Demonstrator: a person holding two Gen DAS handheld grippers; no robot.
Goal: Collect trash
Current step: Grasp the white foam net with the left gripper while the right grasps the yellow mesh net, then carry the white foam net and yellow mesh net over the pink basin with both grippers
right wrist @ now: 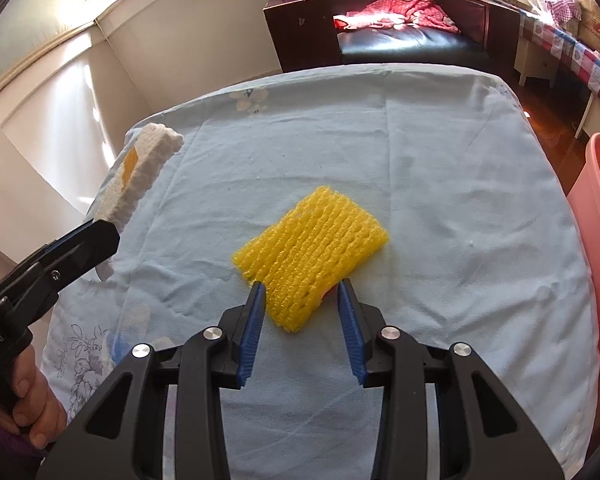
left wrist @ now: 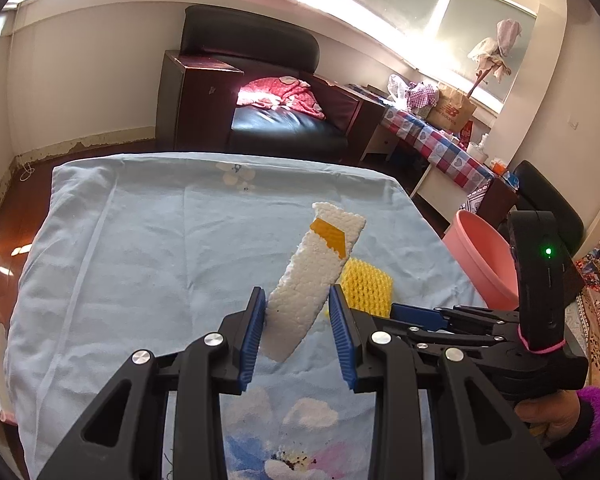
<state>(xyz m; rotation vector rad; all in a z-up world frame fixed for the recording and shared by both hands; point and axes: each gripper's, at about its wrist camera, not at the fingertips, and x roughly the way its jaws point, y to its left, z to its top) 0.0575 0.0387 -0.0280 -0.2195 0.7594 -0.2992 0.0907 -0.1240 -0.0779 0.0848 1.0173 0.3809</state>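
Blue ribbed pads line both tools, and between those of the left gripper (left wrist: 298, 304) a slab of white foam (left wrist: 312, 276) is clamped near its lower end, the rest of it tilting up and away over the table with a strip of amber tape (left wrist: 334, 238) stuck near its far end. In the right wrist view the same slab (right wrist: 140, 184) is seen raised clear of the cloth at the left, held by that gripper (right wrist: 96, 236), whose handle is grasped by a hand (right wrist: 32, 408). The right gripper (right wrist: 302, 294) is seen with its jaws partly apart and nothing pressed between them; the near corner of a yellow foam net (right wrist: 312, 256) lies in the gap, flat on the cloth, touched by the left pad while the right pad stands just clear (a small orange-red scrap shows at the net's near edge). Seen from the left wrist, the net (left wrist: 366, 286) lies just to the right of the held slab. Both pieces are set over a pale blue floral cloth (right wrist: 440, 168) covering the table. A pink tub (left wrist: 480, 256) stands beyond the table's right edge, and a dark armchair (left wrist: 260, 80) with a red garment (left wrist: 280, 94) on its seat is seen past the far edge.
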